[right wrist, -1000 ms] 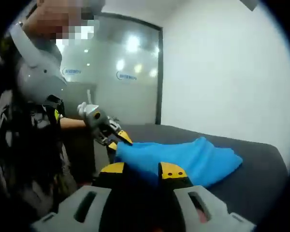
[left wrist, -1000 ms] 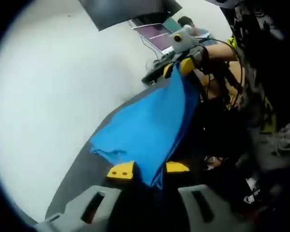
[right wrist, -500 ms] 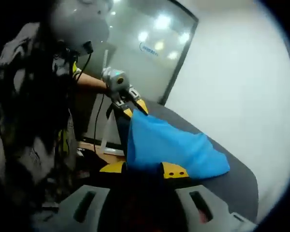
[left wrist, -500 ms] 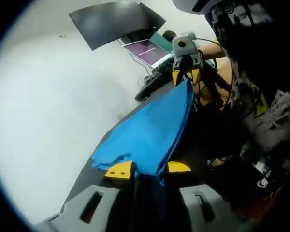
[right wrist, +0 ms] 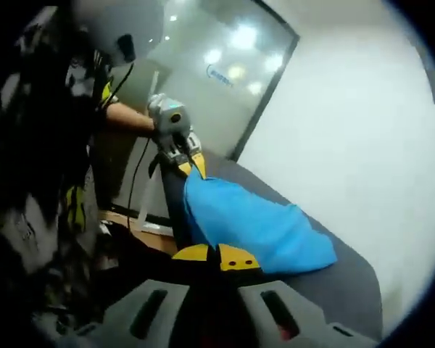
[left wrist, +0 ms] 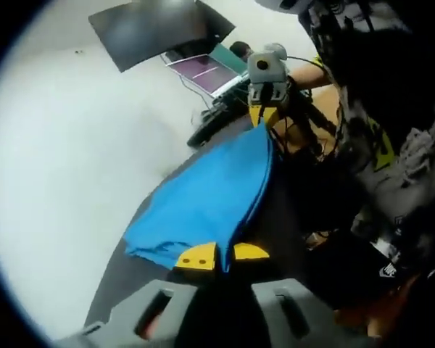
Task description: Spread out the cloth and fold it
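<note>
Left gripper view: the left claw [left wrist: 222, 255] is closed on the near corner of the blue cloth [left wrist: 203, 199]. The right claw [left wrist: 264, 116], seen across from it, pinches the far corner. The held edge runs taut between them, judged a stretch to open the cloth out; the remainder drapes onto the dark desk [left wrist: 123, 272]. Open room lies off the desk's near edge, toward the person.

Right gripper view: the right claw [right wrist: 216, 256] grips the cloth [right wrist: 254, 228]; the left claw [right wrist: 188, 161] holds the opposite corner. The desk [right wrist: 348, 283] offers bare surface beyond for laying out.
</note>
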Tool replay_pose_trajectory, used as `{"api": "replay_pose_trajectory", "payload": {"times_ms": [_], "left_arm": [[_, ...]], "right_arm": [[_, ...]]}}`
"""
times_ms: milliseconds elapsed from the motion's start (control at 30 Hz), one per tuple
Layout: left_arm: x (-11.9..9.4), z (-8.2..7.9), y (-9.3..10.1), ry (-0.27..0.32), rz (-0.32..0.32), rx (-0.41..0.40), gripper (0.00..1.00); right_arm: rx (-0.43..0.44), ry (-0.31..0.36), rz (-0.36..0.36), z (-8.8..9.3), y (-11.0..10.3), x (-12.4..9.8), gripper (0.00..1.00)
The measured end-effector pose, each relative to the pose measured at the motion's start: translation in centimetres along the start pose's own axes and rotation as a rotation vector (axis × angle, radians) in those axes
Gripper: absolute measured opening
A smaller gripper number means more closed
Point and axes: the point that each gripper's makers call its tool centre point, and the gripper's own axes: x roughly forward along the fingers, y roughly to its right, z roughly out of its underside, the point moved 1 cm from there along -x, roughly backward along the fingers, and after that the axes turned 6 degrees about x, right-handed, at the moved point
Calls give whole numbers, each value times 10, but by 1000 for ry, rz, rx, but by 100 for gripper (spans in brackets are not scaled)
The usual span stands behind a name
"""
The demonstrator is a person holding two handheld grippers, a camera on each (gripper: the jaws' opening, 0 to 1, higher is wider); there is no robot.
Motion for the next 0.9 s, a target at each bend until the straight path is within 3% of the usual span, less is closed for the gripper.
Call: {"api": "replay_pose_trajectory", "payload": {"times_ms": [67,233,367,500,633,900], "left_arm": [[-2,-2,-2,-8,0,-71,2],[-14,-20,-27,28,-94,-105,1],[-21,-32,-38,20,-140,-81,1],[-28,-44,-49,-26,-182,-32,1],[-38,-65,-58,-21,-219,-18,1],[-52,-87,-55,-25,-240,-5,1]], "right_arm": [[-28,17,21,-7,3,-3,0],[-29,51,64,-19,12,-9,0],[-52,69,91,-30,16,-15,0],[-98,73,130,-43,23,-21,0],[-149,99,159,-62,28,-29,0],[-207,127,180,-81,26,-43,0]]}}
